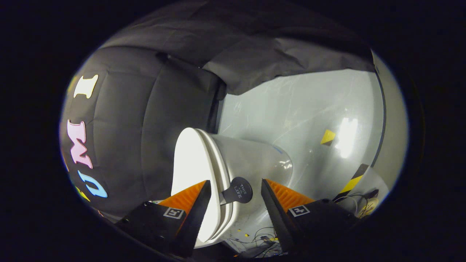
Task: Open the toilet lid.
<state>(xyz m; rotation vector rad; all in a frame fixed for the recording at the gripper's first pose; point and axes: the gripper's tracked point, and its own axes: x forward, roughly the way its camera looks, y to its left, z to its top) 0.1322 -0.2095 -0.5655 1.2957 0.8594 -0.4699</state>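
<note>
Presently we list: toilet lid, white, down on the seat, beside one finger; black lift tab between our spread jaws, untouched; gripper empty. Risk, we judge: pads slip off that thin tab.

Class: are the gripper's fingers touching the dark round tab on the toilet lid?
Apart. In the gripper view the gripper is open, and the tab on the toilet lid sits between the fingers with visible space on both sides.

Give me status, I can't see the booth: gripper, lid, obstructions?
Gripper open, fingers straddling the black lift tab. Toilet lid shut against seat. Nothing blocking.
</note>
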